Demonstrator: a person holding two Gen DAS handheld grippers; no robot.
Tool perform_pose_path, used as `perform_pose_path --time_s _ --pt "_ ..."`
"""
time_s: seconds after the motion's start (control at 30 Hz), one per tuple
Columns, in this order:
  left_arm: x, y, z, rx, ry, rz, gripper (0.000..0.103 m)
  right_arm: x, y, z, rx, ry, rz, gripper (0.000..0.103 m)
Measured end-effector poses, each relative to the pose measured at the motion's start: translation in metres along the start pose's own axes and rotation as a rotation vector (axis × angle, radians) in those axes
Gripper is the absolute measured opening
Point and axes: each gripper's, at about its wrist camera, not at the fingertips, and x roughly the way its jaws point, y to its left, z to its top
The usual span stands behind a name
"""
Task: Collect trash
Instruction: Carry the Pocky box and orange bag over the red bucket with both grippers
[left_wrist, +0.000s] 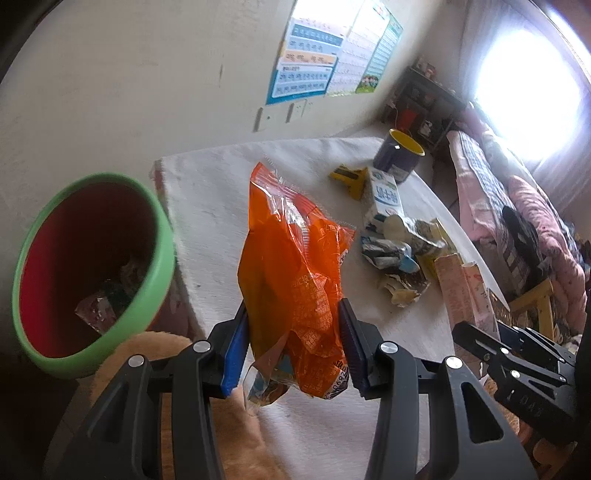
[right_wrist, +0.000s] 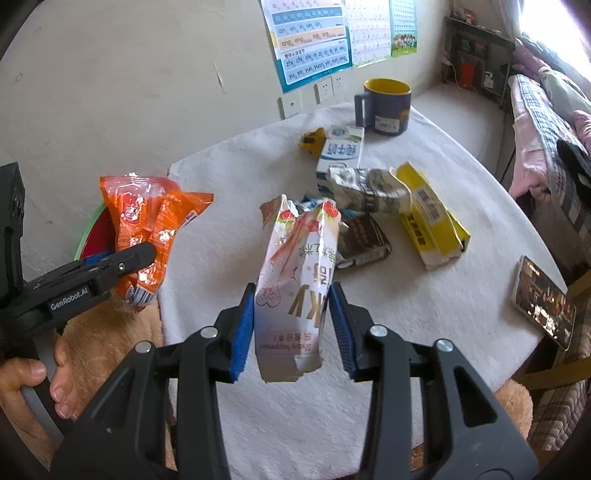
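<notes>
My left gripper (left_wrist: 293, 332) is shut on an orange snack bag (left_wrist: 291, 258) and holds it above the table's left edge, to the right of a red bin with a green rim (left_wrist: 162, 236). The bin holds some wrappers. My right gripper (right_wrist: 291, 314) is shut on a torn pink and white carton (right_wrist: 295, 273), lifted over the white table (right_wrist: 443, 314). The orange bag (right_wrist: 147, 221) and the bin (right_wrist: 86, 236) also show at the left of the right wrist view.
More trash lies on the table: a milk carton (right_wrist: 341, 151), a crumpled grey wrapper (right_wrist: 369, 188), a yellow box (right_wrist: 432, 218), a brown packet (right_wrist: 364, 240), a small yellow piece (right_wrist: 312, 142). A blue mug (right_wrist: 386, 107) stands at the back. A phone (right_wrist: 543, 299) lies at the right edge.
</notes>
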Motion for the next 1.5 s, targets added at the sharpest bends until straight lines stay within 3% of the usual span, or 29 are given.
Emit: perform_pose_path --time_s 0.67,0.93,1.5 --pt "-0.033 0.029 0.004 -0.052 -0.09 0.007 0.043 -0.004 0.044 0.025 -0.077 -0.029 0.033 0.039" --pt "-0.047 0.049 0.013 -0.088 -0.145 0.048 0.043 -0.004 0.057 0.035 -0.094 -0.043 0.046 0.039" --pt "-0.055 0.098 0.008 -0.189 -0.16 0.092 0.043 0.019 0.125 0.044 -0.188 -0.003 0.135 0.039"
